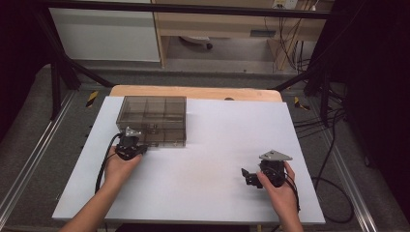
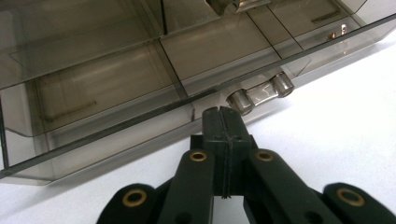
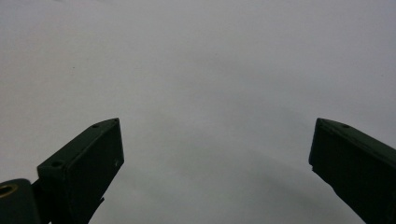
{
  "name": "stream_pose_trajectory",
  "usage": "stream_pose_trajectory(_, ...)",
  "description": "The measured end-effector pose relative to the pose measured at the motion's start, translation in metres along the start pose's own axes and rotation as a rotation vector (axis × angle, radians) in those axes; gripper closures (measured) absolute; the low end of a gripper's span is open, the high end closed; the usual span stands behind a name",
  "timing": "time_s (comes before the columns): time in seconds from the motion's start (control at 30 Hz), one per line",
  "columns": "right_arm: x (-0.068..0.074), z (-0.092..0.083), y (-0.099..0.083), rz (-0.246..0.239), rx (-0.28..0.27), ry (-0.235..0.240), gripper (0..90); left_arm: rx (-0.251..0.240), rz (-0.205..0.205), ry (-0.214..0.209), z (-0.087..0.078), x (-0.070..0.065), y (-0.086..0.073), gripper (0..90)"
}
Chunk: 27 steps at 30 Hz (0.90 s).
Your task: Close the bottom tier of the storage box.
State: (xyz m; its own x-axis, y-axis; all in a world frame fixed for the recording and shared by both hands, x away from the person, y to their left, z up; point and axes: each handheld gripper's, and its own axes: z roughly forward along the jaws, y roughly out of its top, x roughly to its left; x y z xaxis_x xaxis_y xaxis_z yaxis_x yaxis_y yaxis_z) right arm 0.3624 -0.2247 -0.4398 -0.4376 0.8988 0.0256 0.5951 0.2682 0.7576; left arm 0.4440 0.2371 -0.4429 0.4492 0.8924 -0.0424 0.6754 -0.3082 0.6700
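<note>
High view first, nearest edge: two forearms come in over the white desk (image 1: 203, 193), each hand holding a tool. On the right, the right tool (image 1: 247, 177) rests low on the bare desk, well apart from everything else; the right gripper view looks along its two black jaws, spread wide with nothing between them. Farther in, the left tool (image 1: 131, 151) sits just at the front edge of a smoky translucent compartment box (image 1: 152, 118), which stands on the left half of the desk toward its far side. In the left gripper view, the left tool (image 2: 223, 111) has its jaws pressed fully together, holding nothing, tips almost touching the box's front wall, just beside a small clear latch (image 2: 260, 93) on the closed lid's edge. Inside, dividers part the box into compartments, and a few small metal pieces lie in the farther ones. My judgement: the step in hand is undoing the lid, and the next move calls for nudging the closed tips under or against that latch while the box stays put.
</note>
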Motion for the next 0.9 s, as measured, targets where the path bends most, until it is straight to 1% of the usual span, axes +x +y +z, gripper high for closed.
stream_pose_trajectory(0.07, 0.000, 0.000, 0.000, 0.010, 0.003, 0.003, 3.5, 0.000, 0.003, 0.001, 0.001, 0.000, 0.001, 90.0)
stream_pose_trajectory(0.17, 0.000, 0.000, 0.000, 0.011, 0.004, 0.005, 3.4, 0.000, -0.002, 0.002, 0.002, 0.001, 0.003, 90.0)
stream_pose_trajectory(0.3, -0.001, 0.000, -0.001, -0.005, 0.009, 0.000, 3.7, 0.002, -0.004, 0.002, 0.003, 0.002, 0.004, 90.0)
stream_pose_trajectory(0.4, 0.000, 0.000, 0.000, 0.009, 0.008, 0.002, 3.6, 0.002, -0.010, 0.000, 0.004, 0.003, 0.005, 90.0)
stream_pose_trajectory(0.6, 0.000, 0.000, 0.000, 0.010, 0.011, 0.005, 3.6, 0.004, -0.007, 0.005, 0.006, 0.004, 0.008, 90.0)
stream_pose_trajectory(0.63, 0.000, 0.001, 0.000, 0.003, 0.010, 0.003, 3.7, 0.005, -0.004, 0.008, 0.006, 0.004, 0.009, 90.0)
stream_pose_trajectory(0.7, 0.000, 0.000, 0.000, 0.007, 0.012, 0.005, 3.7, 0.009, 0.001, 0.010, 0.007, 0.004, 0.009, 90.0)
stream_pose_trajectory(0.73, 0.000, 0.001, -0.001, 0.001, 0.010, 0.003, 3.6, 0.008, -0.002, 0.008, 0.007, 0.005, 0.009, 90.0)
stream_pose_trajectory(0.77, 0.000, 0.000, 0.000, 0.014, 0.011, 0.005, 3.5, 0.008, -0.008, 0.003, 0.008, 0.006, 0.009, 90.0)
stream_pose_trajectory(0.83, -0.001, 0.000, 0.000, 0.009, 0.003, 0.012, 3.3, 0.004, -0.024, -0.005, 0.008, 0.007, 0.010, 90.0)
stream_pose_trajectory(0.87, -0.001, 0.000, 0.001, 0.013, 0.002, 0.013, 3.5, 0.008, -0.024, -0.006, 0.008, 0.008, 0.010, 90.0)
stream_pose_trajectory(0.9, -0.001, 0.000, 0.001, 0.006, 0.000, 0.010, 3.6, 0.009, -0.018, -0.002, 0.008, 0.008, 0.011, 90.0)
